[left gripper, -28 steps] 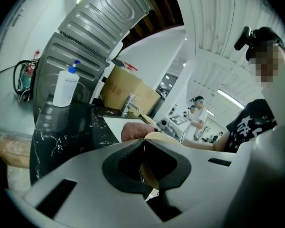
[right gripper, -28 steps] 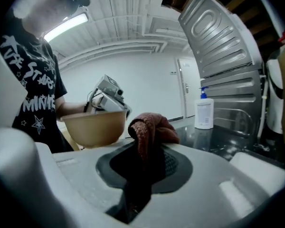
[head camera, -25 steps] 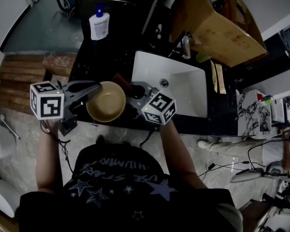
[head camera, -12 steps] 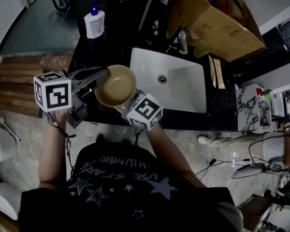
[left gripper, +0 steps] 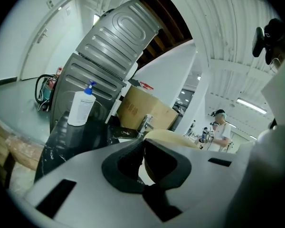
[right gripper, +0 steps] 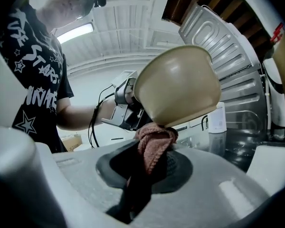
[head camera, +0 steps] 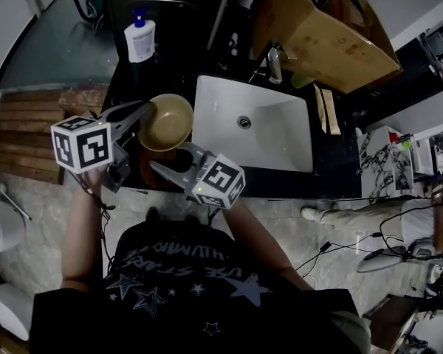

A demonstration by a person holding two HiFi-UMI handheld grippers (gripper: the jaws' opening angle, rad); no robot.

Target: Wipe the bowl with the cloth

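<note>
Left of the white rectangular sink, the left gripper pinches the rim of the raised tan round bowl. The right gripper, nearer the person, clamps a pink knitted cloth whose tip touches the bowl's outer base directly ahead.

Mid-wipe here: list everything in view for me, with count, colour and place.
bowl: one, tan, held up left of the sink
cloth: one, reddish-pink, bunched against the bowl's base
sink: one, white, set in the counter
faucet: one, metal, behind the sink
pump bottle: one, white with blue top, far left on the counter
cardboard box: one, brown, behind the sink
counter: one, black, around the sink
left gripper: one, grey, shut on the bowl's rim
right gripper: one, grey, shut on the cloth
</note>
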